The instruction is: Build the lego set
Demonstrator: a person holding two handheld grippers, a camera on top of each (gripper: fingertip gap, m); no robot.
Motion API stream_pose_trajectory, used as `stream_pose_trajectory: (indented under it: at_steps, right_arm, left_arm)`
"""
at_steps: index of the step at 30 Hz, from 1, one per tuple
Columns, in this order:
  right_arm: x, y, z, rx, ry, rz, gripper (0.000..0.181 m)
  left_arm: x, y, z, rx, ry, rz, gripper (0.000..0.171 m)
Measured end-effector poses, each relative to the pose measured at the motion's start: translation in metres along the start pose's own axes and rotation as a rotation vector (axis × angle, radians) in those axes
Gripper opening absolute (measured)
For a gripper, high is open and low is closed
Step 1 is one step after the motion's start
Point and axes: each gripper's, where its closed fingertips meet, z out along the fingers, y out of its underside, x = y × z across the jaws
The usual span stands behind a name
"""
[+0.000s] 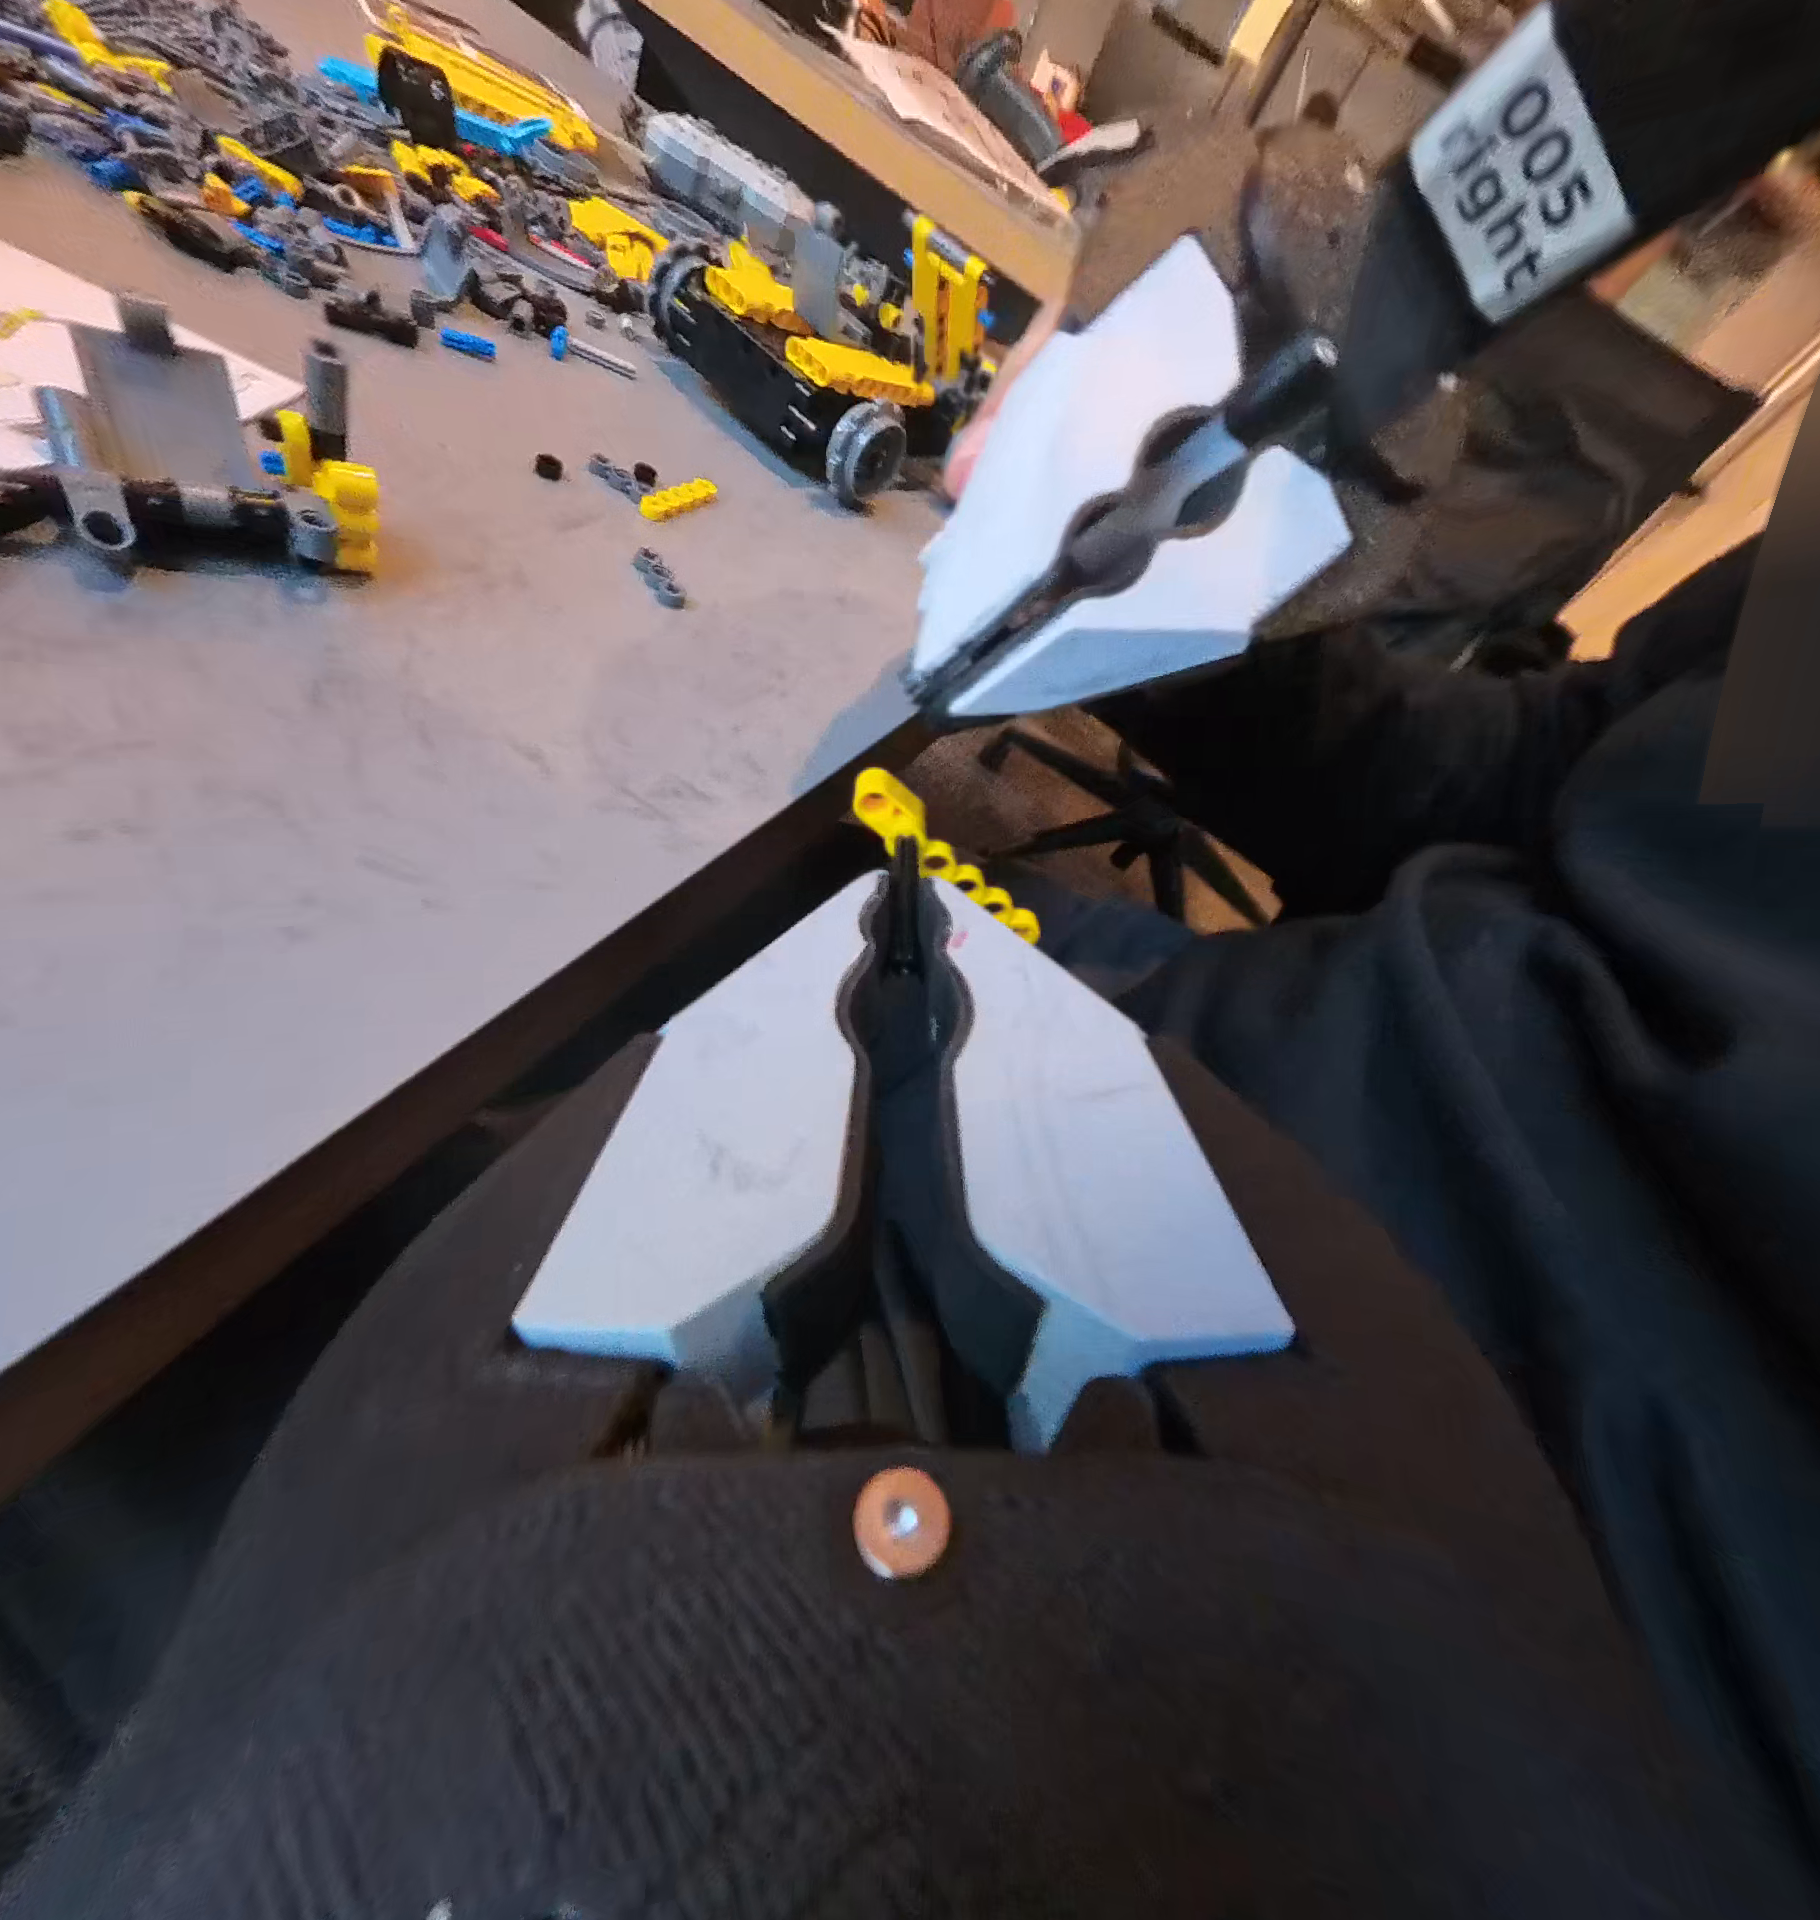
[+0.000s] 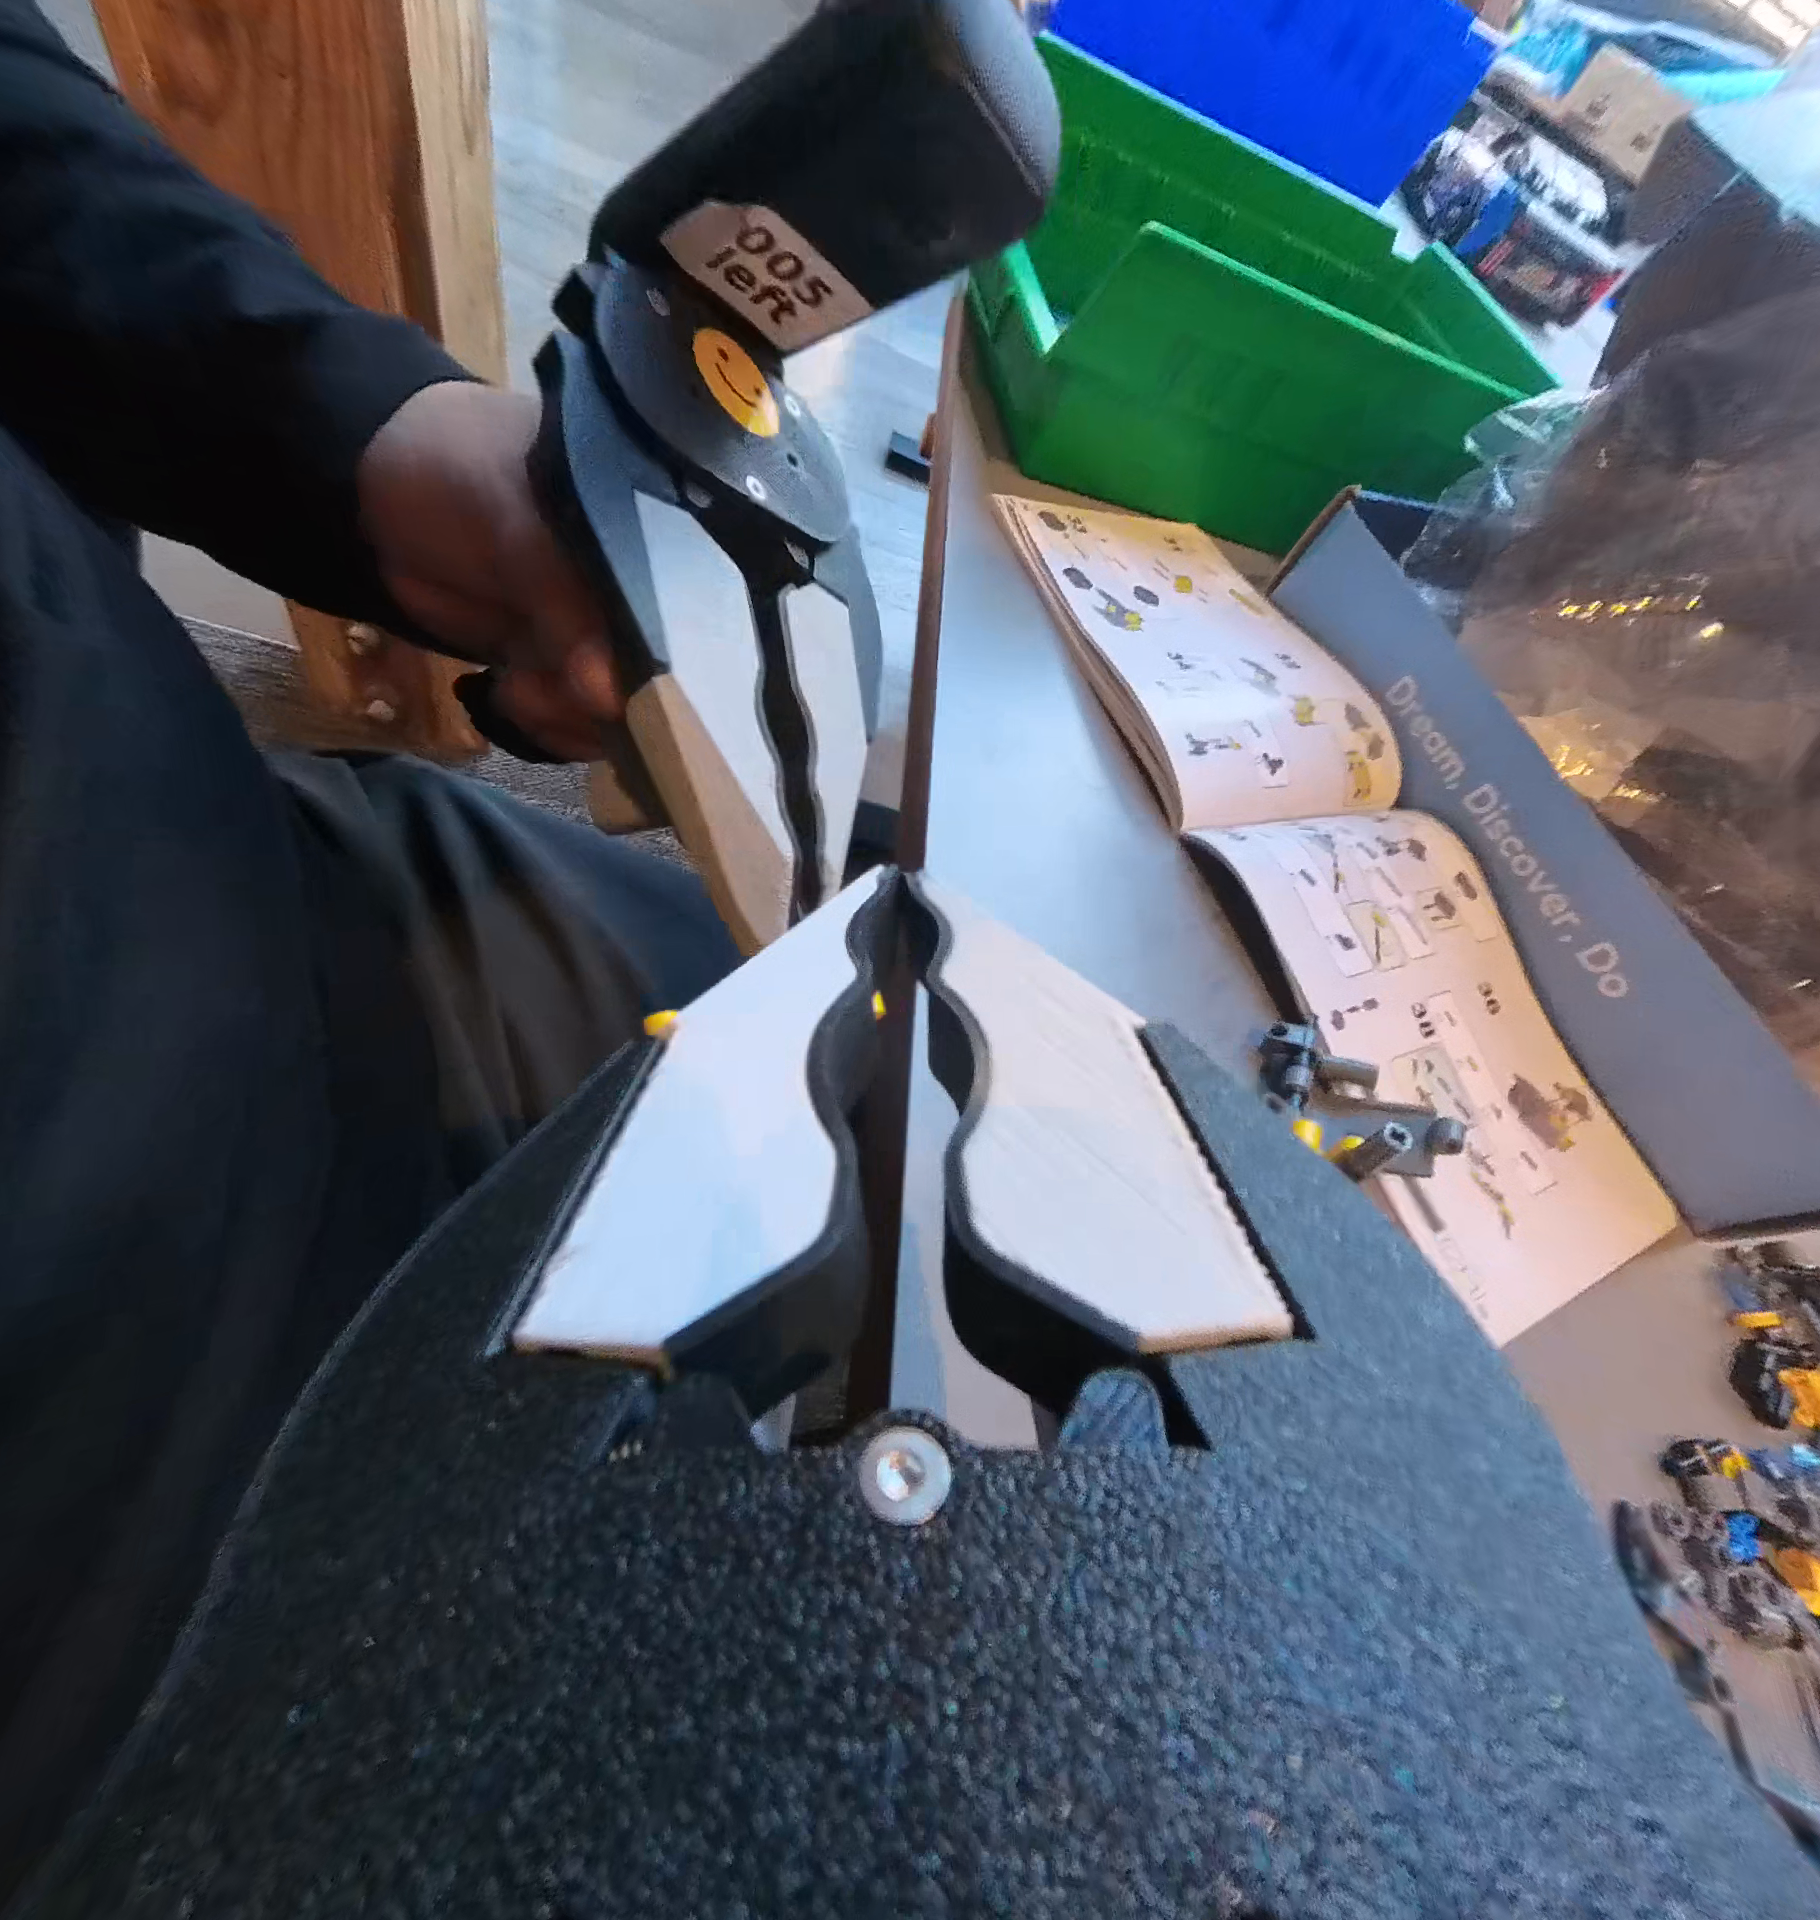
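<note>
1. Left wrist view: pinching a yellow holed beam [image 1: 942, 857] at the tips of the left gripper [image 1: 903, 914], just off the grey table [image 1: 366, 831] edge; right gripper [image 1: 947, 681] hanging just ahead, tips pressed together.
2. Right wrist view: closing right gripper [image 2: 901, 883] tips together over the table edge; facing the left gripper [image 2: 807, 831] just ahead; lying to the right, an open instruction booklet [image 2: 1301, 831].

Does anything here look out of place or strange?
Nothing looks damaged. One oddity: the left gripper holds a yellow holed beam beyond the table edge, over the person's lap, not above the table. Loose small parts lie scattered on the table.
</note>
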Motion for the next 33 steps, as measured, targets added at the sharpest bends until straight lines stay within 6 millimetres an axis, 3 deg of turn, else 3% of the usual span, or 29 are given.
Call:
stream_pose_trajectory:
  at_steps: [4,9,16,19,23,27,29,33]
  right_arm:
    - [0.000,-0.001,-0.003,0.022,-0.032,0.057,0.015]
    - [-0.007,-0.001,-0.004,0.037,-0.131,0.159,0.047]
    - [-0.012,0.015,0.013,-0.090,-0.021,-0.053,0.052]
    - [-0.008,0.013,0.014,-0.070,-0.002,-0.028,0.046]
    - [-0.003,0.010,0.012,-0.026,-0.034,0.120,0.051]
    - [0.002,-0.008,0.000,0.120,-0.121,0.303,0.048]
    - [0.005,-0.008,-0.007,0.142,-0.186,0.415,0.038]
    - [0.001,-0.003,-0.010,0.121,-0.321,0.650,0.038]
  left_arm:
    - [-0.005,-0.002,-0.002,0.019,-0.004,-0.044,0.003]
    - [-0.012,-0.015,-0.013,0.114,0.020,-0.133,0.003]
    - [-0.013,-0.019,-0.017,0.159,0.070,-0.221,0.003]
    - [-0.013,-0.020,-0.019,0.166,0.072,-0.223,0.003]
    - [-0.013,-0.024,-0.021,0.191,0.071,-0.212,0.003]
    - [-0.011,-0.030,-0.023,0.225,0.084,-0.200,0.002]
    - [-0.005,-0.034,-0.024,0.239,0.110,-0.175,0.002]
    - [0.010,-0.033,-0.020,0.204,0.133,-0.051,0.002]
